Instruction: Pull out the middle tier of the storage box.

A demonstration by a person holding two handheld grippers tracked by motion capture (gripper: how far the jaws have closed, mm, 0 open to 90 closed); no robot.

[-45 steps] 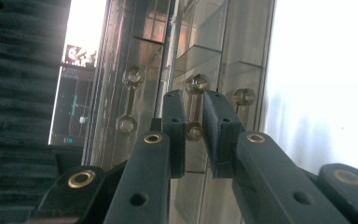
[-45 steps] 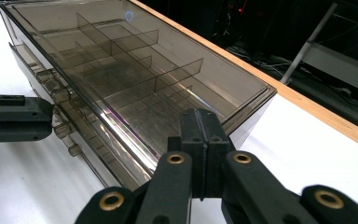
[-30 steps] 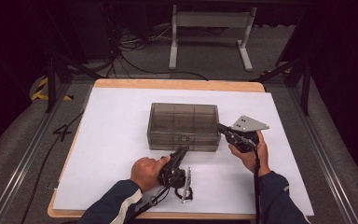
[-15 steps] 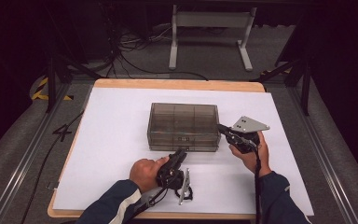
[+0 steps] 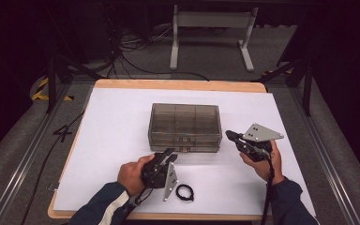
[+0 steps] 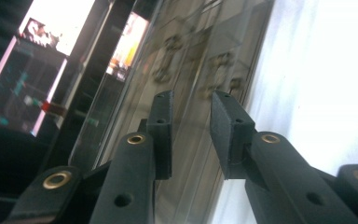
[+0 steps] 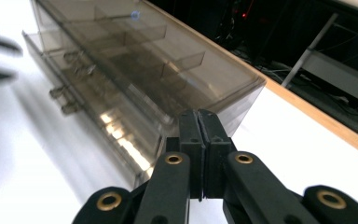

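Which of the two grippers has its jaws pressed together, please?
The right gripper, by the drawer box's right front corner, is shut. The left gripper, facing the box's front, shows a clear gap, having just been opening with nothing between.

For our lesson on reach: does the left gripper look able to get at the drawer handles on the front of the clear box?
Probably yes. The left gripper points at the drawer handles of the clear box, its jaws parted with nothing between them. Nothing stands in between; the black ring lies behind it.

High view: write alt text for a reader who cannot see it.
A smoky clear drawer box sits on a white table. The left hand-held gripper points at its front, the right hand-held gripper at its right end; a black ring lies nearby.
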